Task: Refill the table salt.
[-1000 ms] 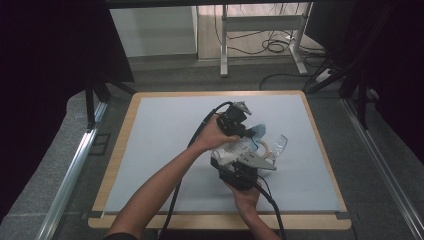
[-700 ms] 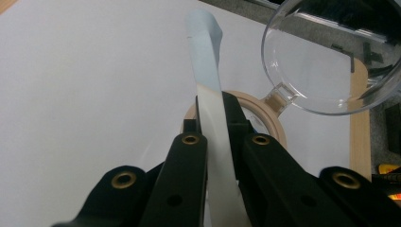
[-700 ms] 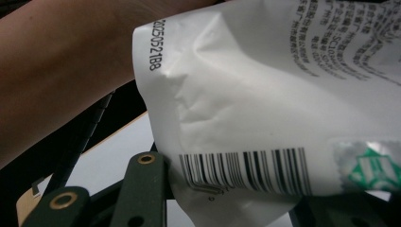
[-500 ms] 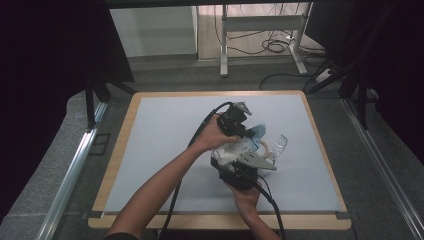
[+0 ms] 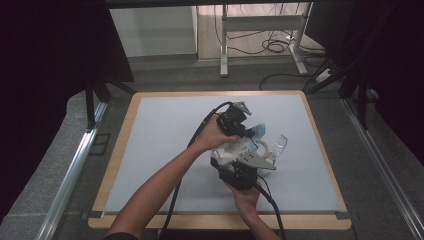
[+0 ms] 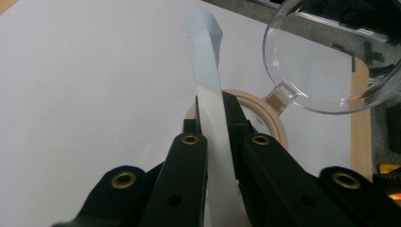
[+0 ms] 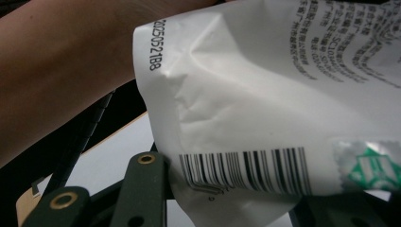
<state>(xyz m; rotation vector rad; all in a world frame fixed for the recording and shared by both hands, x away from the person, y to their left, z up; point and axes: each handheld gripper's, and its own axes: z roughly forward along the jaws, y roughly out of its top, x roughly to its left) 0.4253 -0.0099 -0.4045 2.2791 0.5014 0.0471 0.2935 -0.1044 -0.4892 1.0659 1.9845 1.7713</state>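
Note:
A white packet (image 5: pixel 241 145) with a barcode and a pale blue top edge is held up over the middle of the table between both grippers. My left gripper (image 5: pixel 247 131) is shut on the packet's thin top edge (image 6: pixel 205 52), jaws pinched flat on it (image 6: pixel 213 106). From the near side my right gripper (image 5: pixel 236 159) holds the packet's lower end (image 7: pixel 265 104). Its jaws stand apart around the puffy bag (image 7: pixel 227 189), and the right jaw is hidden behind it. A clear plastic cup (image 5: pixel 280 142) (image 6: pixel 312 66) lies just right of the packet, with a tan ring (image 5: pixel 263 146) (image 6: pixel 272 118) beside it.
A pale mat (image 5: pixel 165 150) covers the wooden-edged table (image 5: pixel 125 150), with open room to the left and at the back. Cables trail from both grippers toward the near edge. A metal rail (image 5: pixel 75 170) runs along the left side, and a desk frame (image 5: pixel 260 30) stands beyond the table.

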